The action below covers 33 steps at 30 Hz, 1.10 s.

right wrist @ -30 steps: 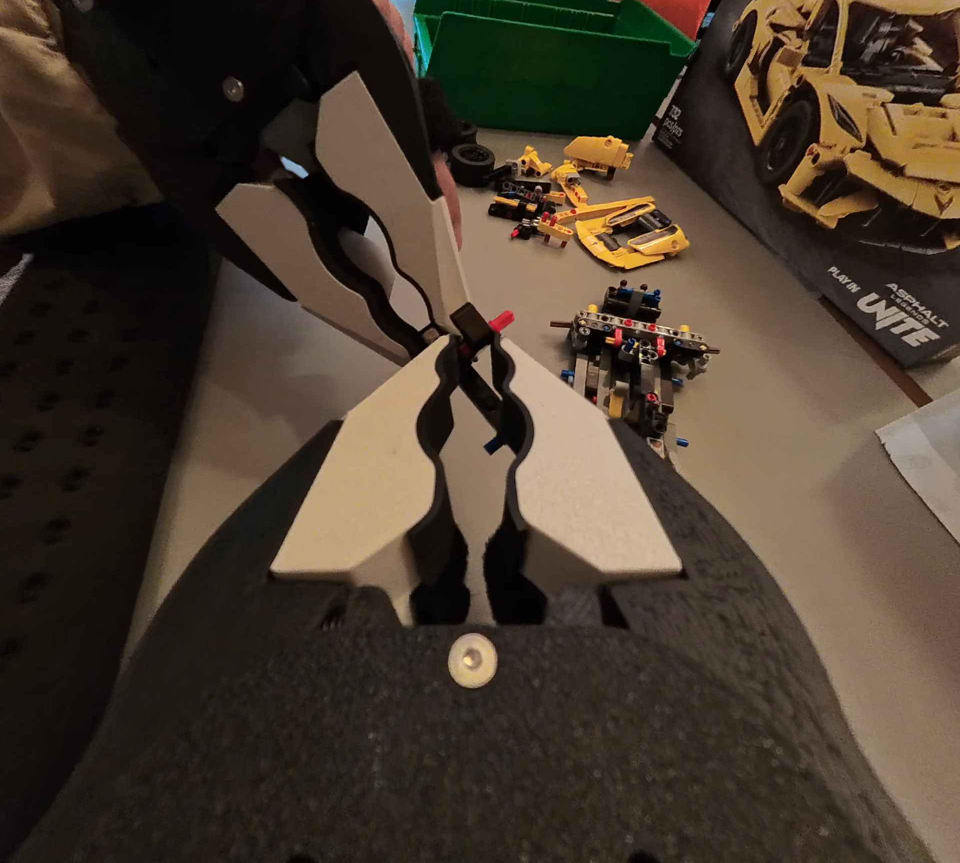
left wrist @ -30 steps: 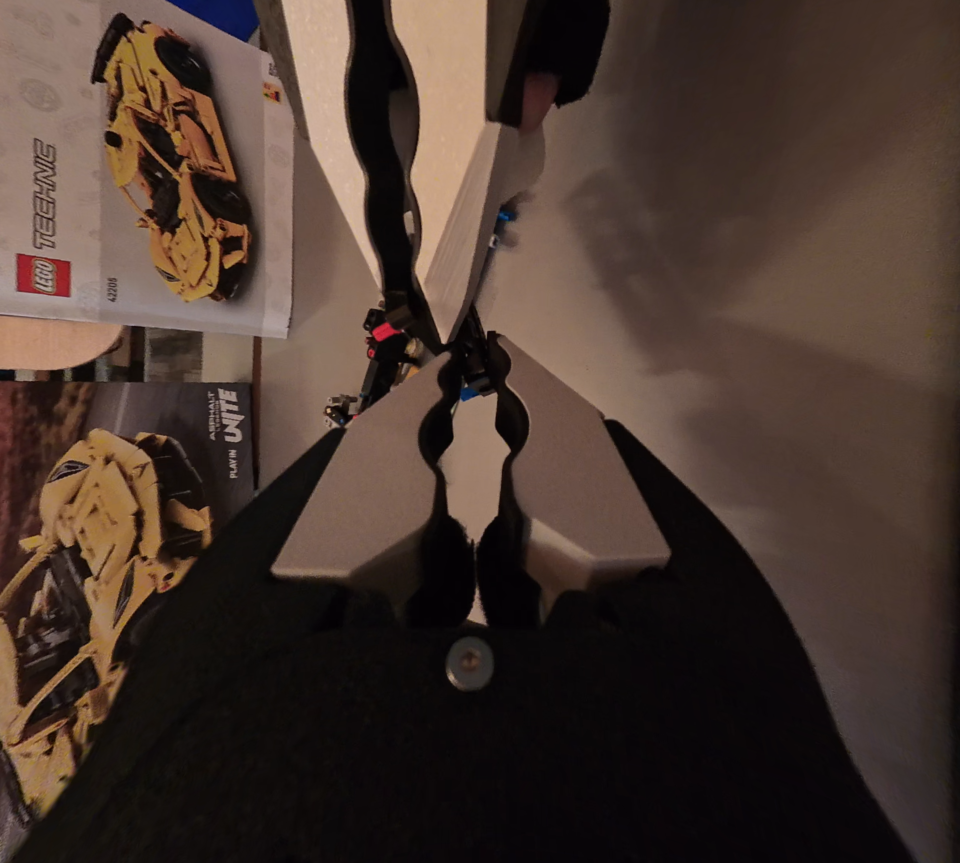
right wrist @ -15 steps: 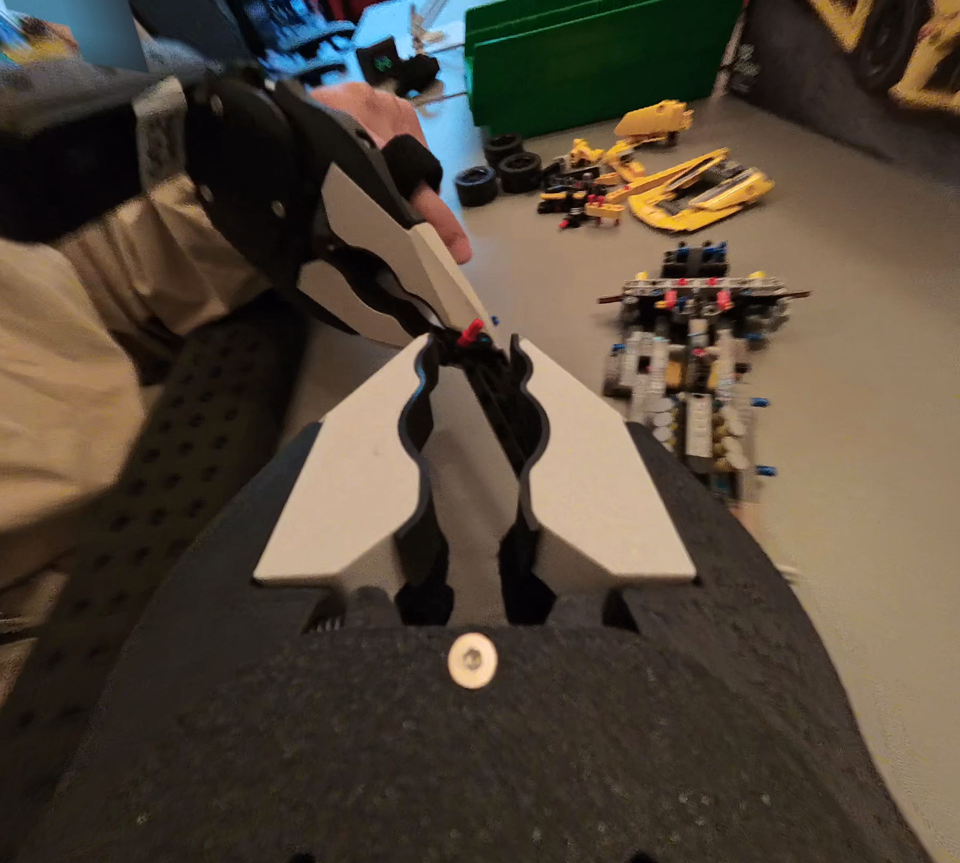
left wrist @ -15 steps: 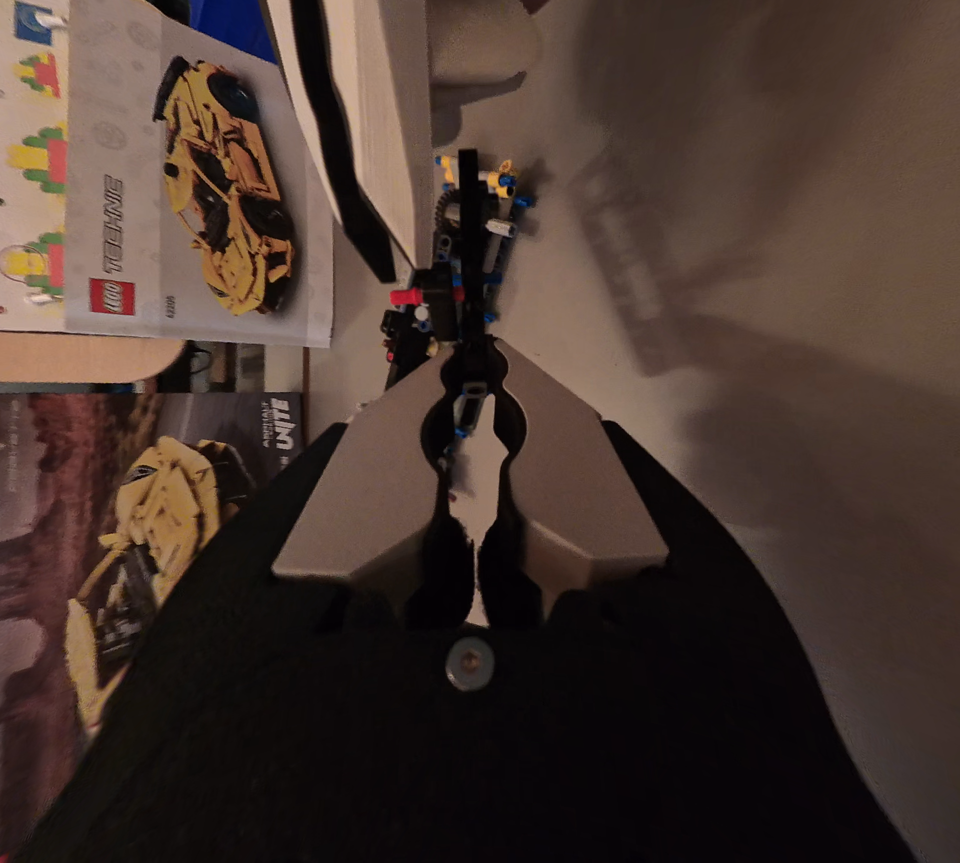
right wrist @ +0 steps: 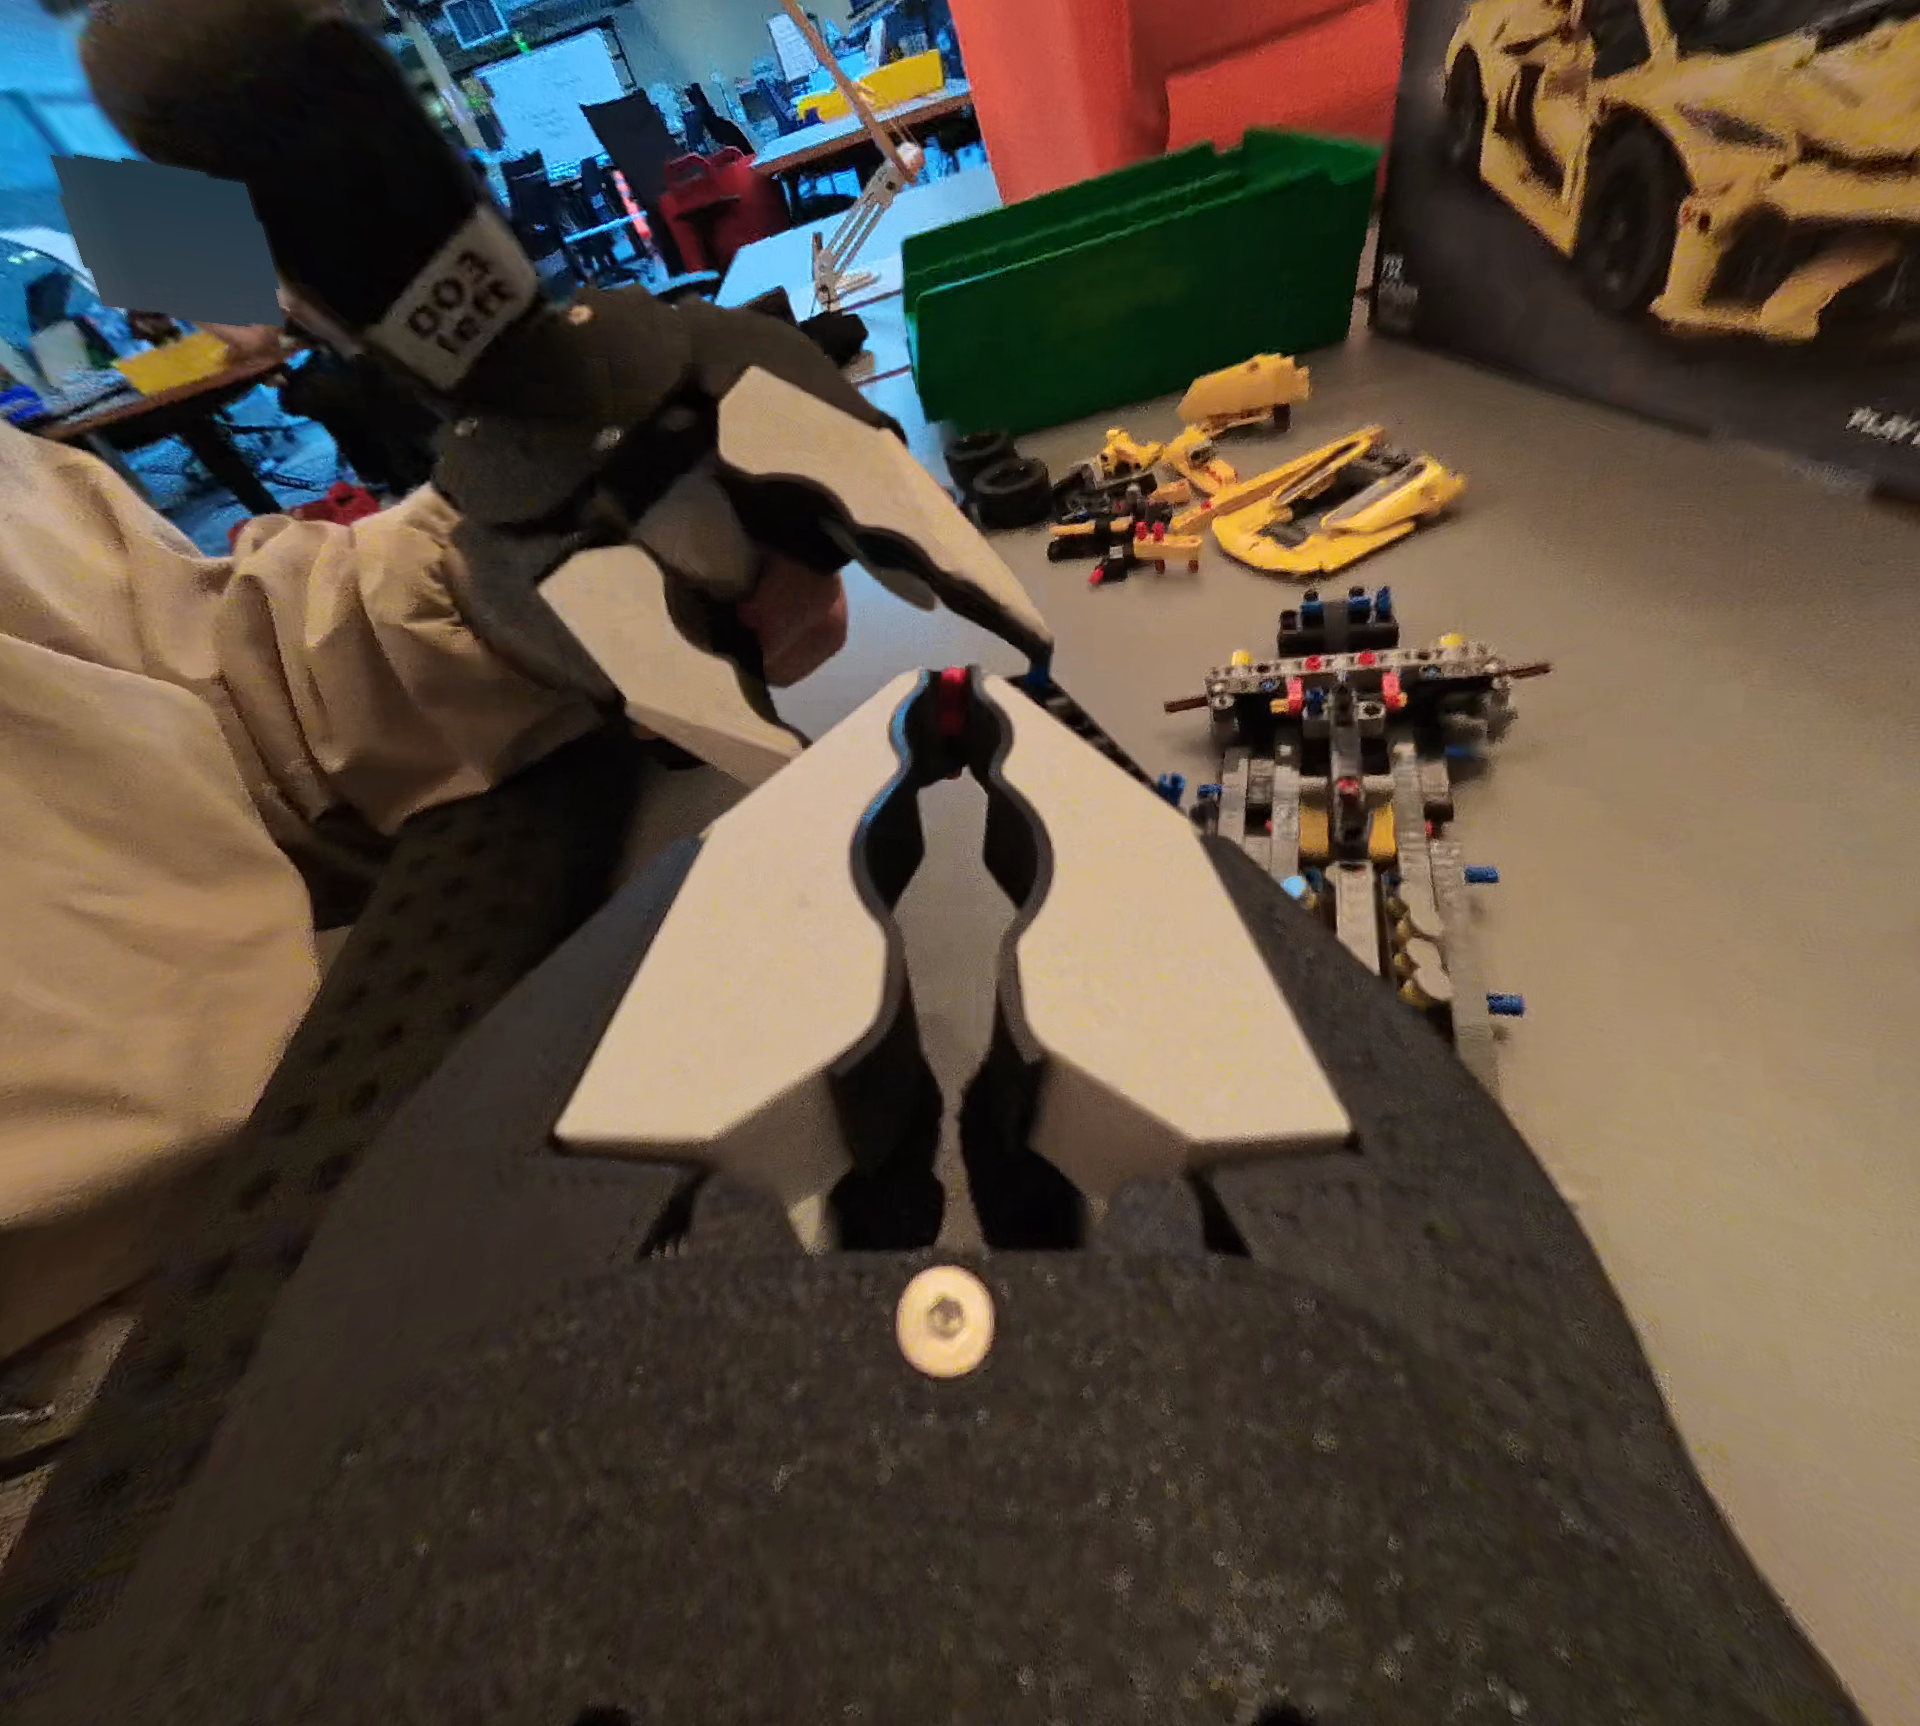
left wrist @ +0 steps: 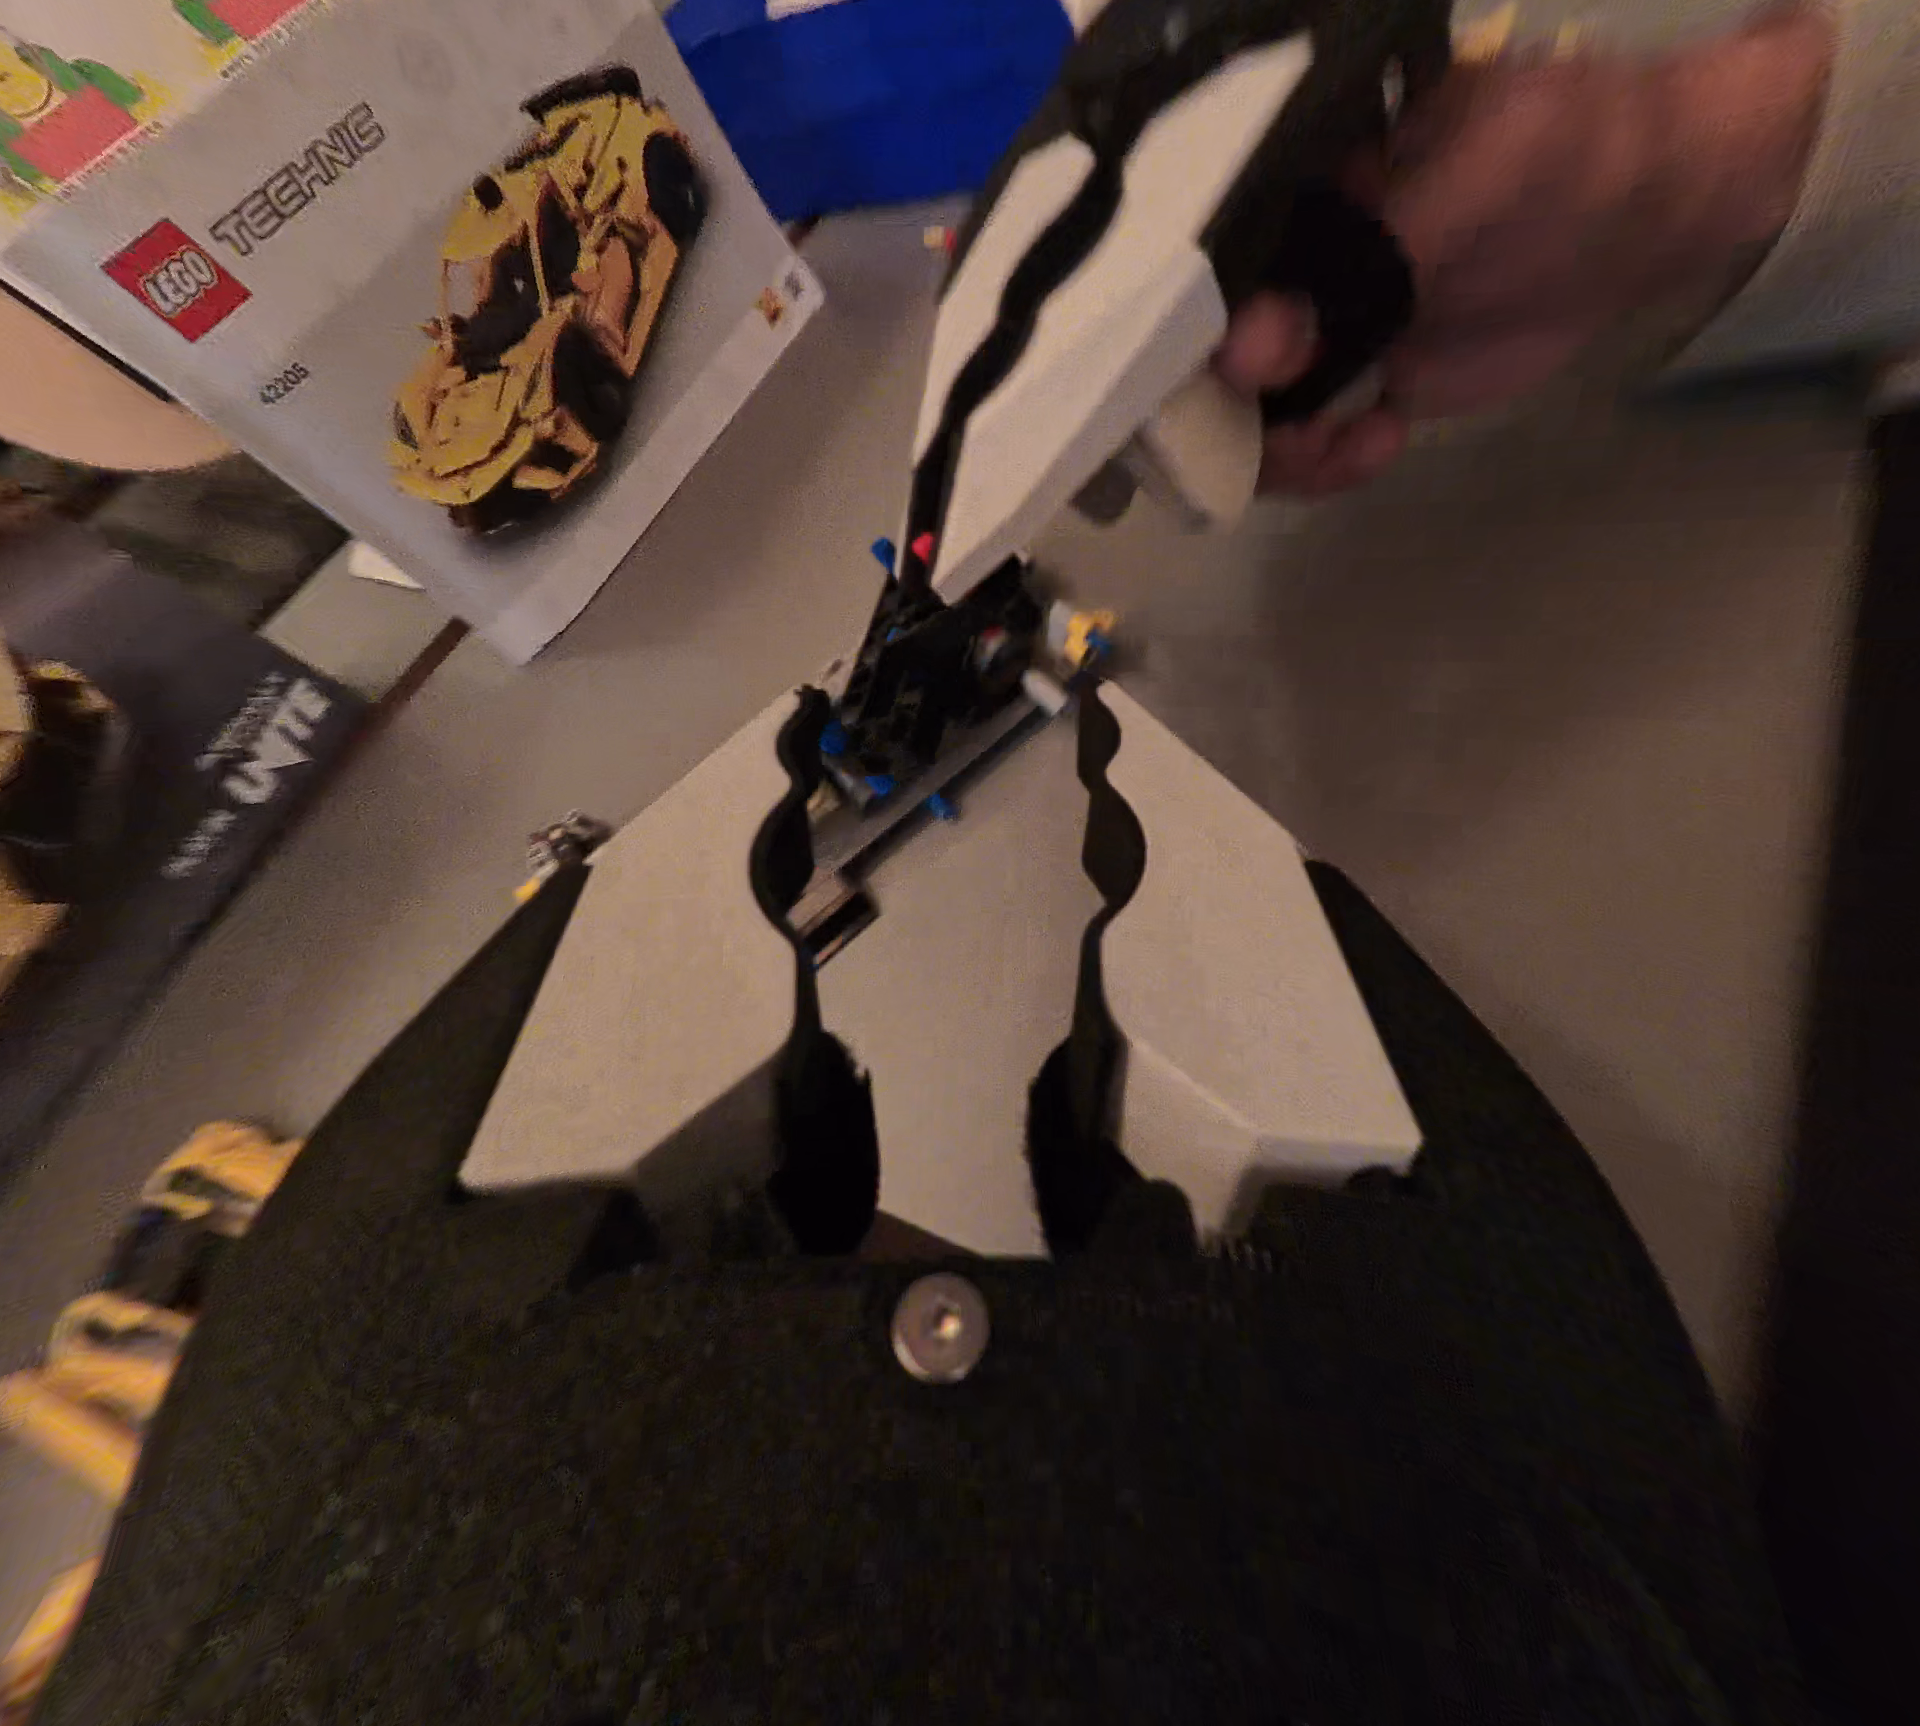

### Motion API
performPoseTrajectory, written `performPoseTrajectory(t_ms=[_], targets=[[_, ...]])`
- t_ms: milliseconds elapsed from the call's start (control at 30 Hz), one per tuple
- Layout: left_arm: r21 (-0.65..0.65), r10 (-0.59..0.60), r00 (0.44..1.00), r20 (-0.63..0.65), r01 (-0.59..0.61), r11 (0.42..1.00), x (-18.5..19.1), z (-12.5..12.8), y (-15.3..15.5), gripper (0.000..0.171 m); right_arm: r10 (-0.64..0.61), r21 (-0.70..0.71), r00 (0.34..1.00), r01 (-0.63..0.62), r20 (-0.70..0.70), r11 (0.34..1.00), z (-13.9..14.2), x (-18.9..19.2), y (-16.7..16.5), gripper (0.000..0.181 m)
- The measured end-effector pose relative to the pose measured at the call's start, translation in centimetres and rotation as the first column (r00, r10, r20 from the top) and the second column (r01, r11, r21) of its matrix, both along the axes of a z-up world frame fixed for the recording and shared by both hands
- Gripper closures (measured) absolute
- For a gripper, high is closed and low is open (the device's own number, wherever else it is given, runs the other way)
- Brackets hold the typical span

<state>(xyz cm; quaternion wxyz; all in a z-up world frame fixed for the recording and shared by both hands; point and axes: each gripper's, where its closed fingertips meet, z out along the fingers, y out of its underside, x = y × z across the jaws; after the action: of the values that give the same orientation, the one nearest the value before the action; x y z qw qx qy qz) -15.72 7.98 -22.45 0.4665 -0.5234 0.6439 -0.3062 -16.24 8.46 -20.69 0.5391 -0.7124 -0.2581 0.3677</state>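
My left gripper (left wrist: 940, 700) is open, with its jaws wide apart. A small black and grey brick assembly (left wrist: 925, 679) with blue pins sits between its fingertips; I cannot tell whether it touches them. My right gripper (right wrist: 951, 689) is shut on the red-pinned end of that assembly (right wrist: 951, 705). It also shows in the left wrist view (left wrist: 920, 564), coming in from above, held by a hand (left wrist: 1538, 242). In the right wrist view the left gripper's upper finger (right wrist: 883, 481) reaches in from the left, beside a beige sleeve (right wrist: 156, 741).
A grey car chassis (right wrist: 1351, 793) lies on the grey table to the right. Behind it are yellow body parts (right wrist: 1320, 492), black wheels (right wrist: 997, 471), a green bin (right wrist: 1132, 274) and the set's box (right wrist: 1662, 118). An instruction booklet (left wrist: 416, 305) lies left of the grippers. The grippers are tip to tip, or close to it.
My left gripper has opened and let go of the black assembly. My right gripper has kept its hold on it. Both views have swung round.
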Motion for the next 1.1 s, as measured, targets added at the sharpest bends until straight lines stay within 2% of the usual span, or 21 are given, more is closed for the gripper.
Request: performPoseTrajectory(t_ms=[100, 167, 233, 367, 500, 567, 633, 833, 900, 967, 1033, 1100], targets=[[-0.115, 0.008, 0.996, 0.085, 0.002, 0.993, 0.3, 1.2, 0.1, 0.123, -0.033, 0.064, 0.999, 0.032, 0.02, 0.997, 0.9, -0.1, 0.0, 0.178], [-0.177, -0.03, 0.993, 0.113, 0.05, 0.983, 0.4, 1.6, -0.7, 0.122, -0.049, 0.075, 0.998, 0.046, 0.04, 0.996, 0.8, -0.2, 0.2, 0.178], [-0.207, -0.003, 0.989, 0.145, 0.033, 0.978, 0.6, 2.1, -0.4, 0.123, -0.081, 0.094, 0.994, 0.074, 0.073, 0.993, 0.5, -0.1, 0.4, 0.178], [-0.123, 0.03, 0.987, 0.156, -0.011, 0.992, 0.7, 2.0, 0.2, 0.14, -0.071, 0.068, 0.997, 0.069, 0.027, 0.995, 0.8, -0.3, 0.4, 0.178], [0.09, 0.18, 0.97, 0.163, -0.197, 0.976, 0.8, 2.0, 1.3, 0.134, -0.14, 0.037, 0.99, 0.139, 0.011, 0.99, 0.7, 0.6, 1.2, 0.178], [0.166, 0.2, 0.967, 0.159, -0.226, 0.96, 1.0, 1.9, 0.8, 0.153, -0.159, 0.018, 0.987, 0.159, -0.013, 0.987, 0.7, 0.8, 1.4, 0.178], [0.224, 0.22, 0.96, 0.176, -0.256, 0.94, 1.2, 2.2, 0.6, 0.16, -0.163, 0.003, 0.985, 0.163, -0.052, 0.987, 1.1, 1.0, 1.5, 0.178], [0.144, 0.173, 0.977, 0.128, -0.191, 0.971, 1.3, 1.2, 0.3, 0.161, -0.141, -0.04, 0.99, 0.141, -0.009, 0.989, 0.2, 1.0, 1.2, 0.178], [0.199, 0.157, 0.982, 0.101, -0.175, 0.964, 1.2, 0.8, 0.3, 0.162, -0.145, -0.055, 0.989, 0.145, -0.002, 0.988, -0.1, 0.9, 1.3, 0.178], [0.251, 0.168, 0.981, 0.098, -0.188, 0.95, 1.3, 0.7, 0.5, 0.163, -0.145, -0.111, 0.987, 0.137, -0.068, 0.984, 0.0, 1.0, 1.4, 0.179], [0.204, 0.188, 0.976, 0.113, -0.208, 0.957, 1.3, 0.9, 0.7, 0.163, -0.143, -0.199, 0.957, 0.093, -0.252, 0.976, 0.3, 1.1, 1.8, 0.18], [0.139, 0.216, 0.968, 0.124, -0.233, 0.963, 1.5, 1.0, 1.2, 0.162, -0.179, -0.221, 0.924, 0.106, -0.339, 0.969, 0.4, 1.4, 2.3, 0.18]])
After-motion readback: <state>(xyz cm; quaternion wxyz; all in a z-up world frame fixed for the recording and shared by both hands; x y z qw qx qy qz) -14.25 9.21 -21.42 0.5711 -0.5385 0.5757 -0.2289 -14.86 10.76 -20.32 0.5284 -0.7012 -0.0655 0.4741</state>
